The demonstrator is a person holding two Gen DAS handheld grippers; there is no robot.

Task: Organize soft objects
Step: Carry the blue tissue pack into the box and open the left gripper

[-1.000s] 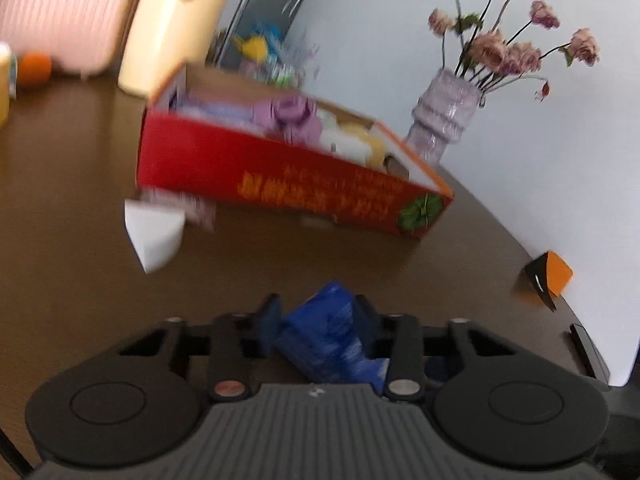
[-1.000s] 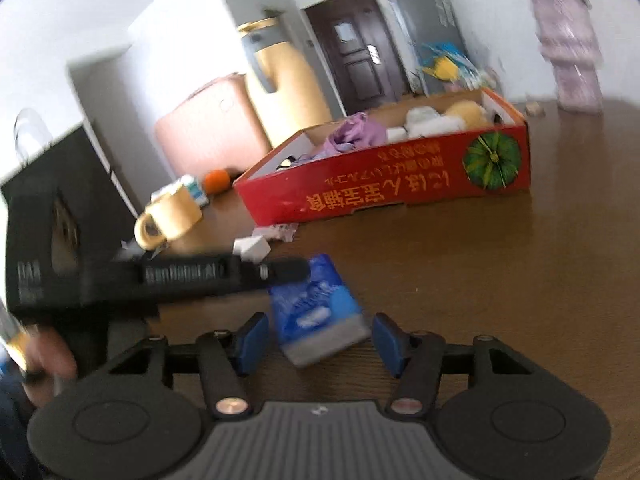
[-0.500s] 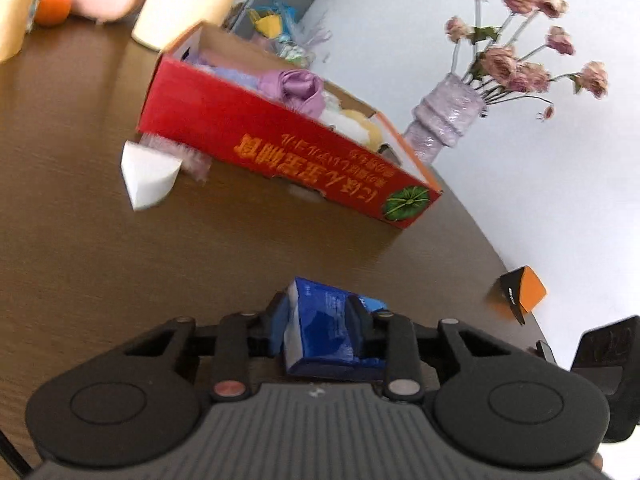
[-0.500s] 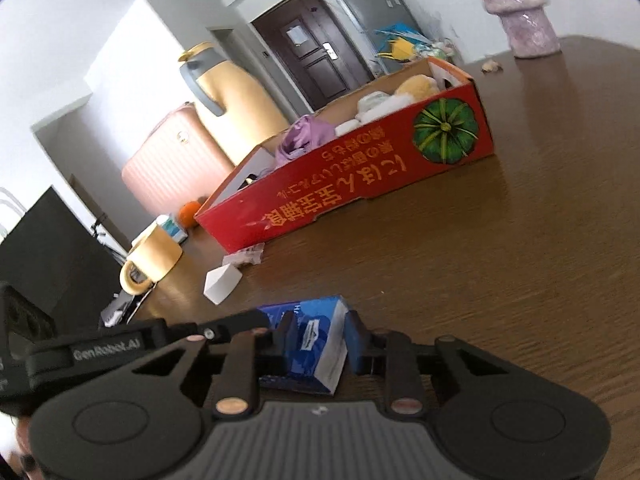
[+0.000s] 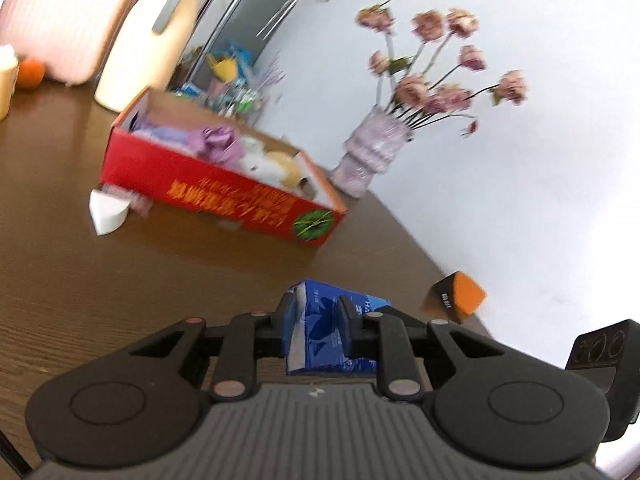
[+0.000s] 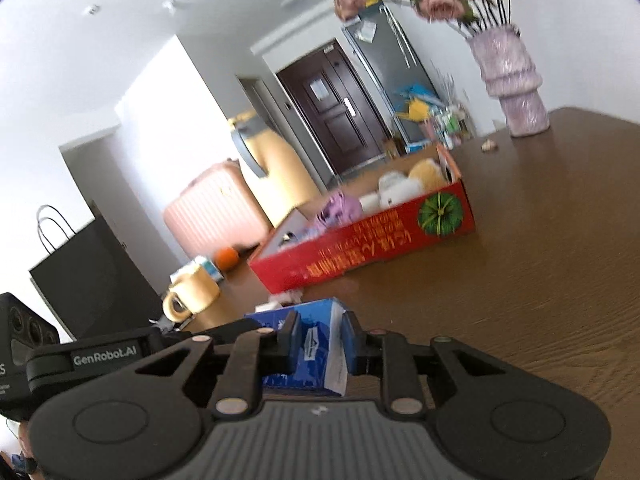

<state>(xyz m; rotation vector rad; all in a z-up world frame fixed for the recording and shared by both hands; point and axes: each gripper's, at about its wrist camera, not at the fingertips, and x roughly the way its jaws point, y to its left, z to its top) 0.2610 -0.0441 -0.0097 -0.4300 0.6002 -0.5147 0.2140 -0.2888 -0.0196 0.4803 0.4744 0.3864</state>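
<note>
Left wrist view: the left tool (image 5: 316,320) has just closed further and clamps one end of the blue tissue pack (image 5: 320,330), held above the brown counter (image 5: 120,280). The red cardboard box (image 5: 224,196), already holding soft items, stands well ahead.

Right wrist view: the right tool (image 6: 324,338) has just closed onto the pack's other end (image 6: 316,350). Step in hand, as judged: two-handed carry. Next move: keep both grips matched, travel to the box (image 6: 368,248), then release inside.
</note>
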